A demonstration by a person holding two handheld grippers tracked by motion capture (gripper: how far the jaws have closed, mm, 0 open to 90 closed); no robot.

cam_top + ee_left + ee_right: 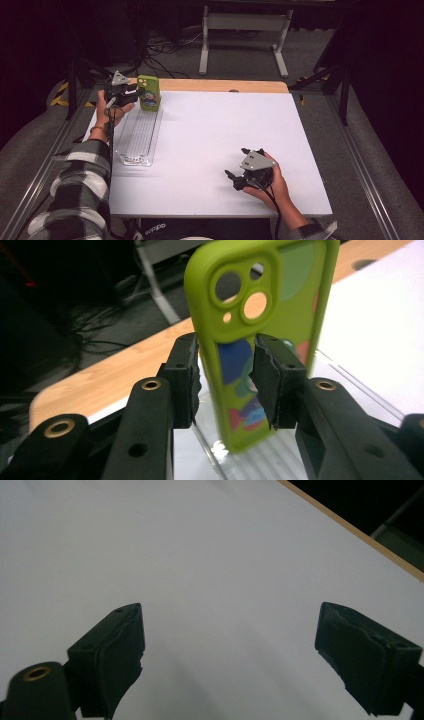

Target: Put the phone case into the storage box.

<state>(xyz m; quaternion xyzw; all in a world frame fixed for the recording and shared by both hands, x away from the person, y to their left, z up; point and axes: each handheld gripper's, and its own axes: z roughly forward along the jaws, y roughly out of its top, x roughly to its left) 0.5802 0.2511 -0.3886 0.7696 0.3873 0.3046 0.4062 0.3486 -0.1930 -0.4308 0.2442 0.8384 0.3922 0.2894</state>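
Left gripper [225, 385] clamped on upright green phone case [260, 335] at the table's [210, 135] far-left corner over a clear rack [137, 137], right gripper [230, 655] spread wide, near edge

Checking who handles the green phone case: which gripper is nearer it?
Left. The left gripper has its jaws around the phone case; the right gripper rests far off, near the table's front edge.

Only legible text: white lettering "adidas" on a dark garment [155, 229] at the table's near edge, seen upside down. Nothing else readable.
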